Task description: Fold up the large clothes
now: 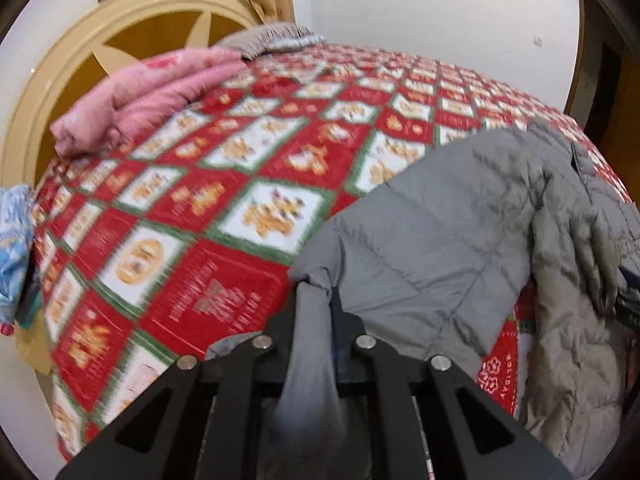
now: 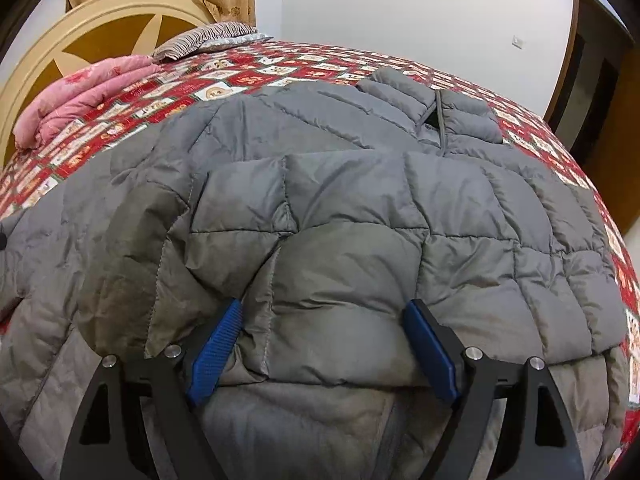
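Observation:
A large grey quilted puffer jacket (image 2: 340,208) lies spread on the bed, collar (image 2: 432,108) at the far side. In the left wrist view the jacket (image 1: 452,220) lies to the right. My left gripper (image 1: 314,292) is shut on a bunched grey cuff or corner of the jacket, lifted off the bedspread. My right gripper (image 2: 324,308) is open, its blue pads (image 2: 218,344) straddling a puffed fold of the jacket near its lower part, gripping nothing.
The bed has a red, white and green patchwork bedspread (image 1: 208,184). A folded pink quilt (image 1: 152,92) and a grey pillow (image 1: 264,40) lie by the round headboard (image 1: 60,92). Blue cloth (image 1: 16,240) hangs at the left. A dark door (image 2: 592,80) stands at the right.

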Tool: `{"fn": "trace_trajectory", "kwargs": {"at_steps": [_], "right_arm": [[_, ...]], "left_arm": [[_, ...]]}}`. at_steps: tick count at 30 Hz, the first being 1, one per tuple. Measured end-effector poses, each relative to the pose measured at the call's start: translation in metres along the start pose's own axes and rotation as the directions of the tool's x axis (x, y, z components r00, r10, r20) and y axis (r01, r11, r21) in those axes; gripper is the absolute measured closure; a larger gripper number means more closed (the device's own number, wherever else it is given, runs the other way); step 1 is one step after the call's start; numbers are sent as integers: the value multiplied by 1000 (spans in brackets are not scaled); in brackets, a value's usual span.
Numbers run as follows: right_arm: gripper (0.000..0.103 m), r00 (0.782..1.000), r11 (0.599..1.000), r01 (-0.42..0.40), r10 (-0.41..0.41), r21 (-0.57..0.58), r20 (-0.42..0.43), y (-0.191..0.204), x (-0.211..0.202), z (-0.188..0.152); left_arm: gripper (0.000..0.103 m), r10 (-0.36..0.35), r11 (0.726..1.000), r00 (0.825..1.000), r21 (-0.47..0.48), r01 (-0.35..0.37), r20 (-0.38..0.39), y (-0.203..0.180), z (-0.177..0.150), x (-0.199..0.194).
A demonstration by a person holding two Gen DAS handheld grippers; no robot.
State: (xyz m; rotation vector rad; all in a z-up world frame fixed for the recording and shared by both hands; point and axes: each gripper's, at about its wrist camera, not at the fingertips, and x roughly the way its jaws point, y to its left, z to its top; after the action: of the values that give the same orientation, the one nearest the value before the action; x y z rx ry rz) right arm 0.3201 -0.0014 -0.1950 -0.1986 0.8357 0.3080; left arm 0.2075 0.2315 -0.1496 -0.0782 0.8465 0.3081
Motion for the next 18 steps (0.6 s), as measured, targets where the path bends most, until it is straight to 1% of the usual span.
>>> {"fn": "trace_trajectory", "kwargs": {"at_steps": [4, 8, 11, 14, 16, 18], "right_arm": [[20, 999, 999, -31, 31, 11, 28, -13, -26, -12], [20, 997, 1000, 8, -9, 9, 74, -35, -52, -18], [20, 995, 997, 26, -32, 68, 90, -58, -63, -17], [20, 993, 984, -12, -8, 175, 115, -76, -66, -15], [20, 996, 975, -46, 29, 219, 79, -73, -52, -10], [20, 998, 977, -67, 66, 203, 13, -55, -31, -6]], "left_arm": [[92, 51, 999, 998, 14, -51, 48, 10, 26, -10], [93, 88, 995, 991, 27, -91, 102, 5, 60, -18], [93, 66, 996, 988, 44, -72, 141, -12, 77, -31], [93, 43, 996, 983, 75, -57, 177, -38, 88, -47], [93, 29, 994, 982, 99, -48, 185, -51, 89, -54], [93, 29, 992, 981, 116, -52, 192, -57, 91, -58]]}}
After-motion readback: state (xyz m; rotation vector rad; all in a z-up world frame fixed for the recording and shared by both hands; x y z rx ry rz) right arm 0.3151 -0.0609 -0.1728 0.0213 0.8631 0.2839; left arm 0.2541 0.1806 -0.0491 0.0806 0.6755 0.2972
